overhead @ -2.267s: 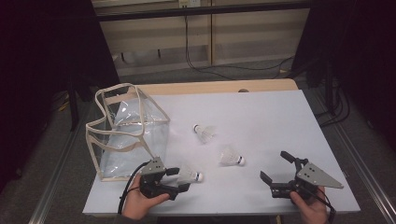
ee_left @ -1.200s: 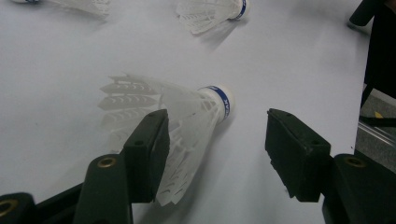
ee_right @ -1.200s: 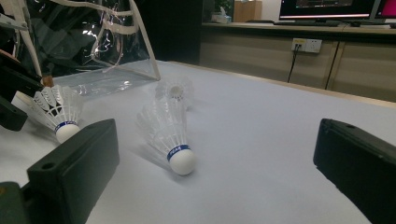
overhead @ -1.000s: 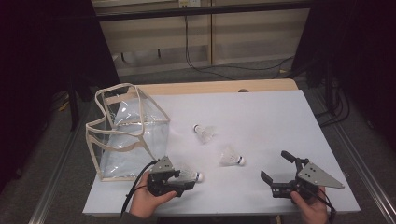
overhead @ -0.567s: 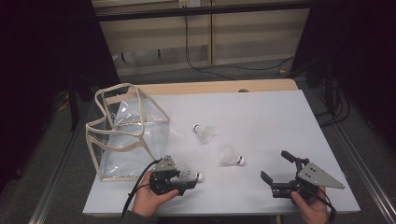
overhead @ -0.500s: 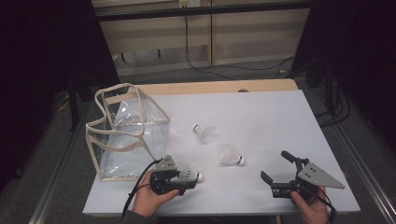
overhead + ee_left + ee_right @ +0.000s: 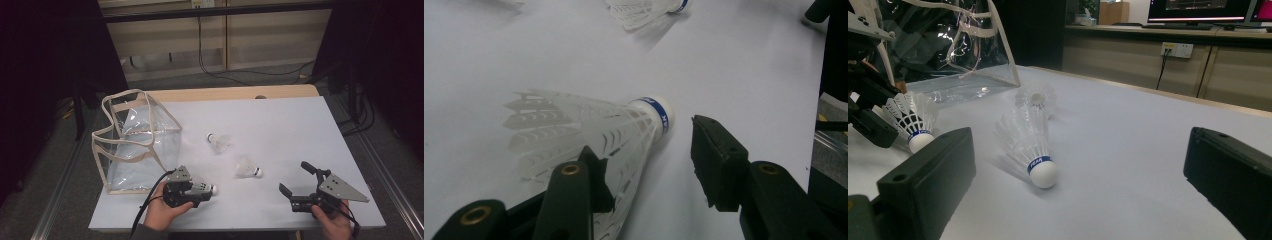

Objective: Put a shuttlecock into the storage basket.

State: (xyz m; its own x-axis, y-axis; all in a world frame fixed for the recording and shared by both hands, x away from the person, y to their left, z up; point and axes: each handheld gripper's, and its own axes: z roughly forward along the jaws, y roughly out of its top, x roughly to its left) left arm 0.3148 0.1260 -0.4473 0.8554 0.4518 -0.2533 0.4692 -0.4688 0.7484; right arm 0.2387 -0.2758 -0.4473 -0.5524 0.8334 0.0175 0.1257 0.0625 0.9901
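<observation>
Most of the white bench (image 7: pixel 300 120) lies bare, so its far half and right side leave wide passage. The clear bag (image 7: pixel 137 145) blocks the left edge (upright, its straps standing high). Two loose shuttlecocks (image 7: pixel 218 143) (image 7: pixel 248 169) lie mid-bench, near each other, with open lanes around and between them.

An office or lab room set up for recording: a white surface (image 7: pixel 280 120) on a metal frame, pale wall cabinets (image 7: pixel 1168 65) behind it, a wall socket (image 7: pixel 1177 49) with trailing cables (image 7: pixel 235 72), and lit monitors (image 7: pixel 1198 10) on a counter.
</observation>
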